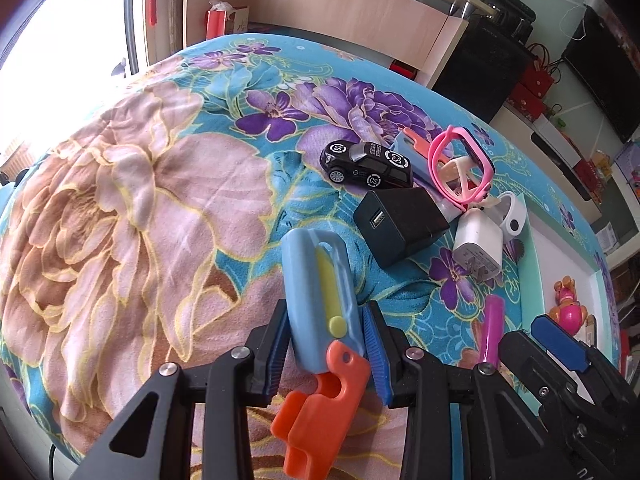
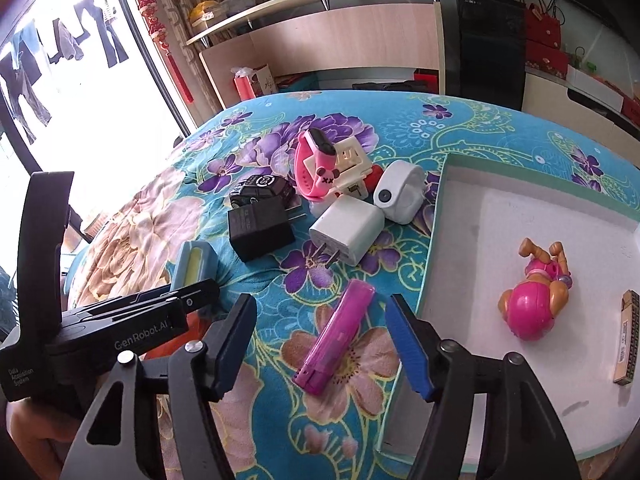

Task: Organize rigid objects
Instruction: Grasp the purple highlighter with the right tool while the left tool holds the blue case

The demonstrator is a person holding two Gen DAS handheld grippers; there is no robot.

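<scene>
My left gripper (image 1: pixel 326 344) is shut on a blue toy knife (image 1: pixel 316 280) with a yellow slider and an orange handle, held above the flowered blanket. In the right wrist view that toy's tip (image 2: pixel 192 264) shows past the left gripper's body. A pink lighter (image 2: pixel 336 336) lies on the blanket between the fingers of my right gripper (image 2: pixel 322 346). Its jaws stand apart on either side of the lighter and its blue pads do not touch it. The lighter (image 1: pixel 492 328) also shows in the left wrist view, beside the right gripper's blue pad.
A pile beyond the lighter holds a black toy car (image 2: pixel 260 192), a black charger (image 2: pixel 260 228), a white charger (image 2: pixel 348 232), a pink watch (image 2: pixel 316 160) and a white round case (image 2: pixel 400 196). At right, a teal-rimmed white tray (image 2: pixel 434 248) holds a pink pup figure (image 2: pixel 536 292) and a small tan box (image 2: pixel 628 336).
</scene>
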